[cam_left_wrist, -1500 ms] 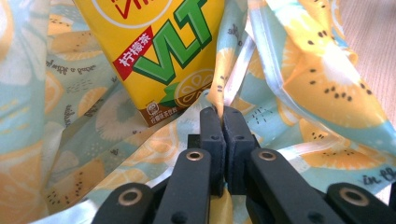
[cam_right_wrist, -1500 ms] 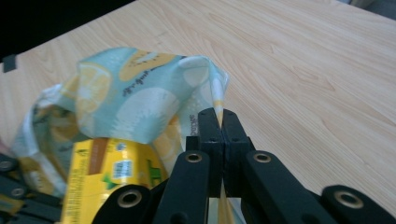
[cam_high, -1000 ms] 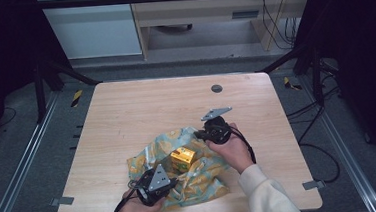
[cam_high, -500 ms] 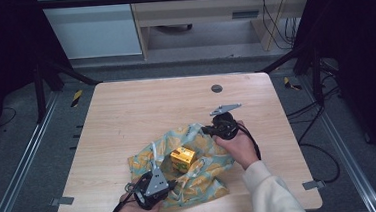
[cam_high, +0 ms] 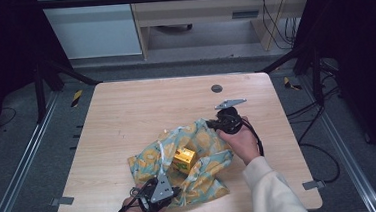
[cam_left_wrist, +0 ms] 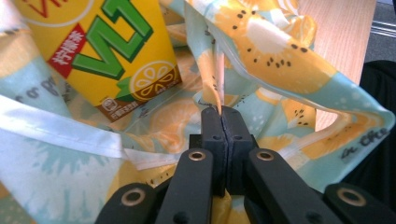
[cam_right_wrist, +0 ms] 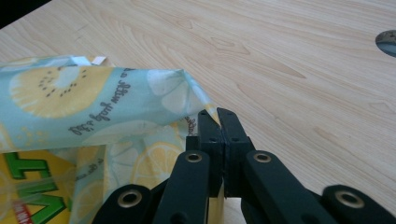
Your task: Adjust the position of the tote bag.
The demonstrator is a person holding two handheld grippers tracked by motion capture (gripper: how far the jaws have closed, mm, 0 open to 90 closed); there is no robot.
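Both grippers, left (cam_left_wrist: 223, 122) and right (cam_right_wrist: 218, 122), pinch cloth (cam_high: 208, 167) corners; pulling unevenly could tip the carton (cam_high: 184, 159) or slip a corner free

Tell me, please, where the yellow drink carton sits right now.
In the high view, the yellow drink carton stands on the fruit-print cloth near the table's front edge.
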